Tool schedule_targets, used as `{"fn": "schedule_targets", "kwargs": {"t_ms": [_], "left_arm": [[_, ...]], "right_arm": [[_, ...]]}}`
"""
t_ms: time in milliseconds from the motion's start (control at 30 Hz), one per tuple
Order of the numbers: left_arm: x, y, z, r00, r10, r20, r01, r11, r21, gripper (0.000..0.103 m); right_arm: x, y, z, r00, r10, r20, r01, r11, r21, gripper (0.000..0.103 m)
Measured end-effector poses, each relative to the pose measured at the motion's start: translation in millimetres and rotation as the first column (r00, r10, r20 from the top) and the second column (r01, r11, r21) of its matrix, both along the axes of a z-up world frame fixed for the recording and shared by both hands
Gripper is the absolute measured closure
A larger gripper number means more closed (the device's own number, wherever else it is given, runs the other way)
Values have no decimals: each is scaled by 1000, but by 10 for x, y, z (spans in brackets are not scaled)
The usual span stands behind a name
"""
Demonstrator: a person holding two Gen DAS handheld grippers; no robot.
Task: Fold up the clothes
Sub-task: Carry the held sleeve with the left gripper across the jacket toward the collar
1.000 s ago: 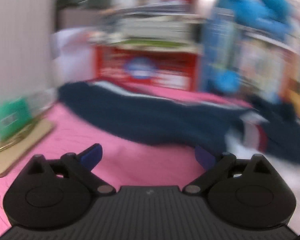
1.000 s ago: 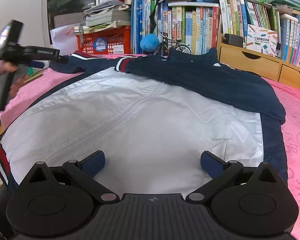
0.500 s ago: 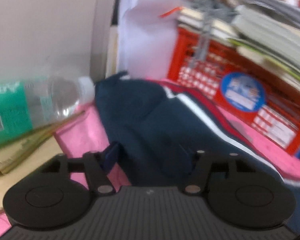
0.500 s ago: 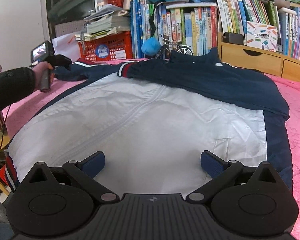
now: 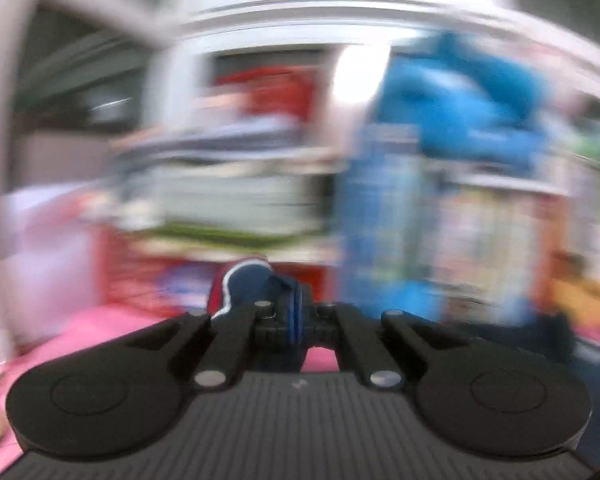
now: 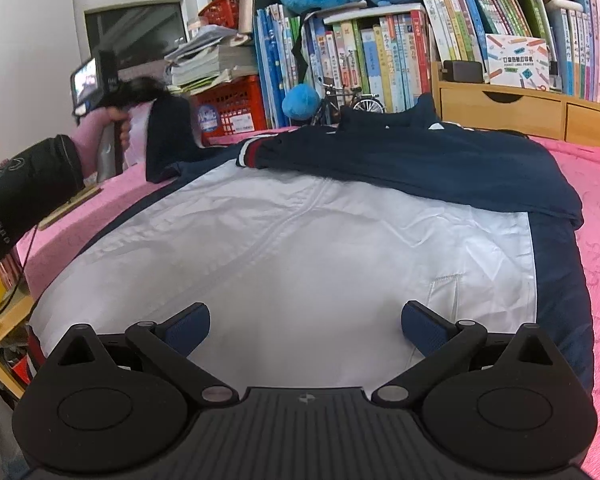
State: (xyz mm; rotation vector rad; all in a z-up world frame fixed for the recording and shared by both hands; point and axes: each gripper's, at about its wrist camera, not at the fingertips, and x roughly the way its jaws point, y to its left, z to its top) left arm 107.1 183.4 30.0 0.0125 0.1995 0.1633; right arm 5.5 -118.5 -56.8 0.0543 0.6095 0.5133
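The left gripper (image 5: pixel 294 316) is clamped on the jacket's navy sleeve cuff (image 5: pixel 244 284), lifted off the pink blanket (image 6: pixel 596 184). The right gripper (image 6: pixel 304 324) hangs wide open and empty above the jacket (image 6: pixel 284 248) spread ahead of it.

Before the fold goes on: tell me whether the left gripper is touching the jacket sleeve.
Touching. Left wrist view: left gripper pads closed on the sleeve cuff.
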Motion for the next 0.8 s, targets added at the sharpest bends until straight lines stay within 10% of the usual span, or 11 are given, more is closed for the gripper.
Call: {"fn": "schedule_targets", "kwargs": {"t_ms": [200, 367, 533, 800], "left_arm": [[63, -1245, -471, 896, -307, -321, 351, 933, 85, 74], [-331, -1374, -622, 853, -392, -346, 450, 887, 105, 48], [-805, -976, -562, 875, -382, -298, 401, 916, 2, 26], [-1042, -449, -810, 915, -182, -361, 127, 977, -171, 26]], "right_arm": [[-8, -13, 13, 1000, -4, 2, 4, 1000, 14, 0], [2, -54, 36, 1000, -9, -10, 10, 999, 38, 0], [150, -303, 477, 998, -58, -33, 61, 990, 124, 2], [1185, 975, 1078, 980, 55, 189, -20, 983, -181, 3]]}}
